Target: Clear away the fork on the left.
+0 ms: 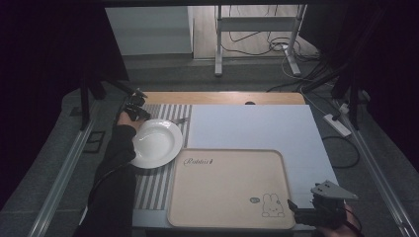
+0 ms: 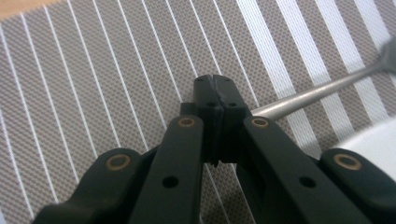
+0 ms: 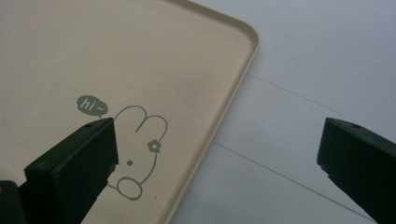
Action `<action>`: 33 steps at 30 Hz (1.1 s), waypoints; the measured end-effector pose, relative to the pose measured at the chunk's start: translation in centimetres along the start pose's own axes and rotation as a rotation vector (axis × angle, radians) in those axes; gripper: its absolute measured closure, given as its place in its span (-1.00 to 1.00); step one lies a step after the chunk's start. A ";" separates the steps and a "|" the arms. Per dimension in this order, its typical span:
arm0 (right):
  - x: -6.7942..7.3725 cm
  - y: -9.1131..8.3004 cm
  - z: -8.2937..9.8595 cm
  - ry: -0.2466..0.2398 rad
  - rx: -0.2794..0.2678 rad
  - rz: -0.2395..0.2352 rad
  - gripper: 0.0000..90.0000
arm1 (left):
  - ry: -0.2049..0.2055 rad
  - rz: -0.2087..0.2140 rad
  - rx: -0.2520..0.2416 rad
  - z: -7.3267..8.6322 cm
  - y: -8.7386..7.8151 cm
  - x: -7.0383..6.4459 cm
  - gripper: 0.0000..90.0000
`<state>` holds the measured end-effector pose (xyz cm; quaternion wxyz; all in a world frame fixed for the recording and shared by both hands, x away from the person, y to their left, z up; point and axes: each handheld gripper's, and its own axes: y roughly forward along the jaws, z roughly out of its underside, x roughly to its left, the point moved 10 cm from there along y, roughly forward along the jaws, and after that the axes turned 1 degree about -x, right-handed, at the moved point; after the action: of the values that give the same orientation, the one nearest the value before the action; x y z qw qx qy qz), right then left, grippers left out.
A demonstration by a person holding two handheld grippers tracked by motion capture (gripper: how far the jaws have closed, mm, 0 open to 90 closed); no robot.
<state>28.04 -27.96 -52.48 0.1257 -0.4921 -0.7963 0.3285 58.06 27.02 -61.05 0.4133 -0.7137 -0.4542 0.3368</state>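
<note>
Fork handle (image 2: pixel 299 95) lies on the striped mat (image 2: pixel 116 84) near the counter's far left corner, pinched in your left gripper (image 2: pixel 215 88) whose jaws are closed on its end, its length running away toward the white plate (image 1: pixel 155 143). Your right gripper (image 3: pixel 217 154) hangs wide open and empty over the tray's (image 3: pixel 140 56) near right corner.

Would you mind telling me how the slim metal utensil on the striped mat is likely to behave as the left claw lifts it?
The slim metal utensil looks rigid, so it should not flop. Its smooth, shiny handle may slip or swivel, since the left claw pinches it near one end only. Its far end lies close to the white ceramic plate, so a swing might knock the rim.
</note>
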 end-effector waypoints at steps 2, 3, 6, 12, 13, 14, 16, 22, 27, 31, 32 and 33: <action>0.0 0.0 0.0 -0.003 0.001 0.000 -1.00 | 0.011 0.018 0.009 0.4 -0.2 -0.2 0.98; 0.0 0.0 0.0 -0.004 0.002 0.000 -1.00 | 0.020 0.026 0.016 0.6 -0.3 -0.2 0.98; 0.1 0.0 0.0 -0.006 0.005 0.000 -1.00 | 0.028 0.049 0.029 1.0 -0.5 -0.5 0.98; 0.1 0.1 0.0 -0.008 0.006 0.000 -1.00 | 0.035 0.080 0.031 1.4 -0.6 -0.7 0.98; 0.1 0.1 0.0 -0.008 0.006 -0.001 -1.00 | 0.033 0.085 0.029 1.5 -0.7 -0.6 0.98; 0.1 0.0 0.0 -0.009 0.005 -0.001 -1.00 | 0.029 0.092 0.027 1.5 -0.7 -0.6 0.98; 0.1 0.0 0.0 -0.008 0.005 -0.001 -1.00 | 0.018 0.101 0.022 1.6 -0.7 -0.6 0.98; 0.1 0.0 0.0 -0.008 0.005 -0.002 -1.00 | 0.013 0.084 -0.030 0.7 -1.3 -0.5 0.80; 0.1 0.1 0.0 -0.010 0.006 -0.001 -1.00 | 0.020 0.119 -0.082 -0.8 -1.9 -1.7 0.24; 0.1 0.0 0.0 -0.011 0.004 -0.003 -1.00 | 0.074 0.133 -0.109 -1.8 -1.3 -3.4 -0.29; 0.1 0.0 0.0 -0.011 0.004 -0.003 -1.00 | 0.074 0.133 -0.109 -1.8 -1.3 -3.4 -0.40; 0.1 0.0 0.0 -0.010 0.004 -0.003 -1.00 | 0.101 0.131 -0.114 -2.2 -0.9 -4.3 -0.49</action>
<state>28.01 -27.87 -52.53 0.1229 -0.4891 -0.7969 0.3325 58.08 22.67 -58.89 0.3712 -0.7805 -0.4035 0.3003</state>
